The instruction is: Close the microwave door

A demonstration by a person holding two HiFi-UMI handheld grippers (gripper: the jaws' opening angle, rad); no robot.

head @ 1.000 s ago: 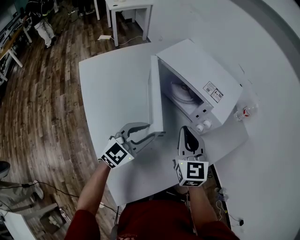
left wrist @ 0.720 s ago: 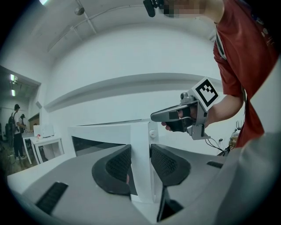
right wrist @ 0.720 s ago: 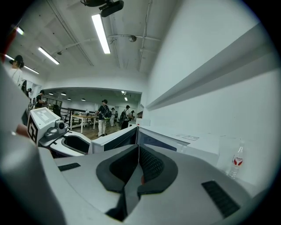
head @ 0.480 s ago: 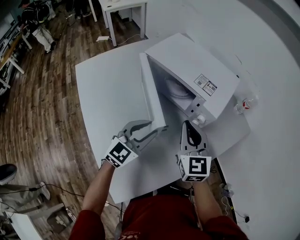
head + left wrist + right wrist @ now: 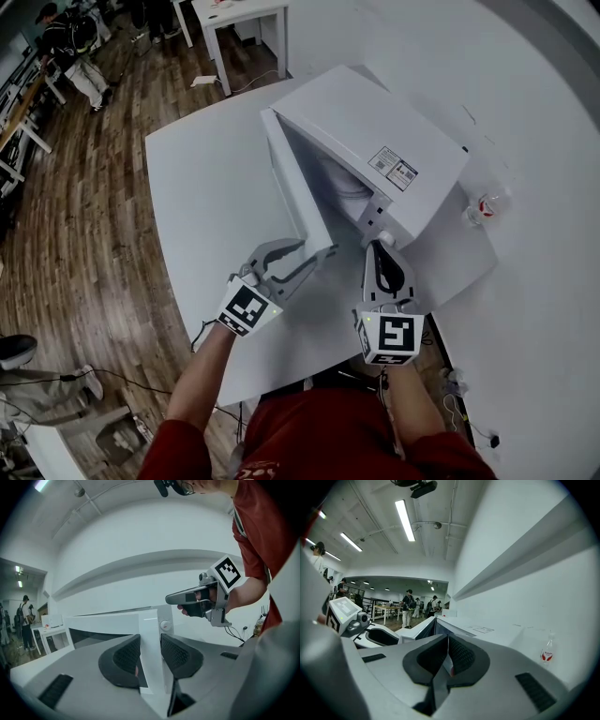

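The left hand-held gripper (image 5: 312, 253), clamped on the microwave door (image 5: 291, 187) edge just ahead of it, has swung the door nearer shut, while the right hand-held gripper (image 5: 379, 247) is closed and empty.

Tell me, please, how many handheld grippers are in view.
2. The left gripper grips the microwave door by its edge; the right gripper, shut and empty, hangs right of it.

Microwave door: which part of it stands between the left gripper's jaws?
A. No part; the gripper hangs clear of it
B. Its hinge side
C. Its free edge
C: in the left gripper view the free edge of the half-open microwave door stands upright between the jaws of the left gripper, which close on both of its faces.
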